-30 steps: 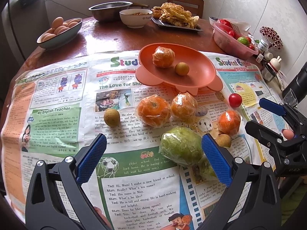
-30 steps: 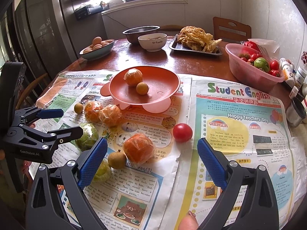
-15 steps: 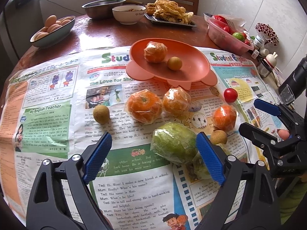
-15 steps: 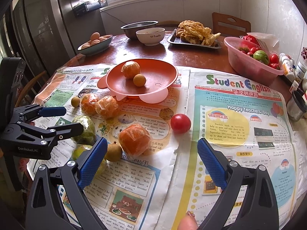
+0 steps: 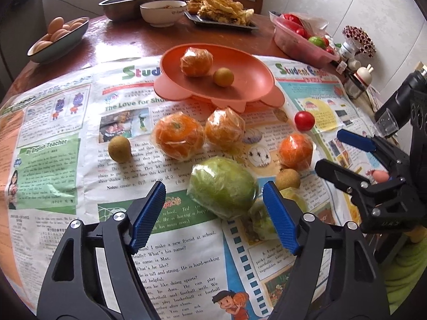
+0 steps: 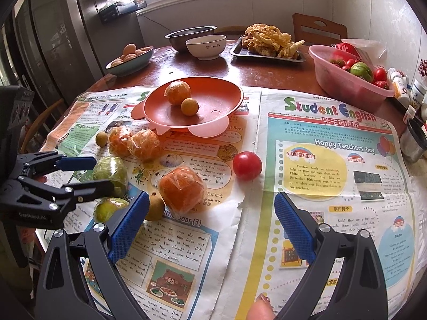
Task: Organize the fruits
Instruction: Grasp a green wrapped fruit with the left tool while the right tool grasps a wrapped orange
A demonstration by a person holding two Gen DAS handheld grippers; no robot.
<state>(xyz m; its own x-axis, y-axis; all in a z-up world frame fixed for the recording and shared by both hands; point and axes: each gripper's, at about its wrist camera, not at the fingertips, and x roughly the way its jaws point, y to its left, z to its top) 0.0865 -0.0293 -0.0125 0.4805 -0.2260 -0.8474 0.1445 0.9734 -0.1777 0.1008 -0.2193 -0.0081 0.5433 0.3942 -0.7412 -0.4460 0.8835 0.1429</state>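
My left gripper (image 5: 213, 186) hovers over the newspaper with its jaws closing. A green plastic-wrapped fruit (image 5: 222, 186) lies between its fingertips, and the pads do not press it. A second green fruit (image 5: 267, 213) is half hidden behind the right finger. My right gripper (image 6: 210, 196) is open above a wrapped orange (image 6: 182, 189) and a longan (image 6: 154, 205). The orange plate (image 5: 248, 85) holds one wrapped orange (image 5: 196, 61) and one longan (image 5: 223, 77). Two more wrapped oranges (image 5: 177, 136), a loose longan (image 5: 120, 148) and a red tomato (image 6: 246, 166) lie on the paper.
Newspaper covers the near half of the round wooden table. At the back stand an egg bowl (image 5: 58, 37), a steel bowl (image 6: 190, 36), a white bowl (image 6: 206, 46) and a tray of fried food (image 6: 269, 44). A pink basin (image 6: 347, 80) of tomatoes and small bottles (image 6: 400, 88) crowd the right.
The left gripper's jaws have narrowed and its fingertips now flank the green fruit more closely. The right gripper has stayed where it was, still wide.
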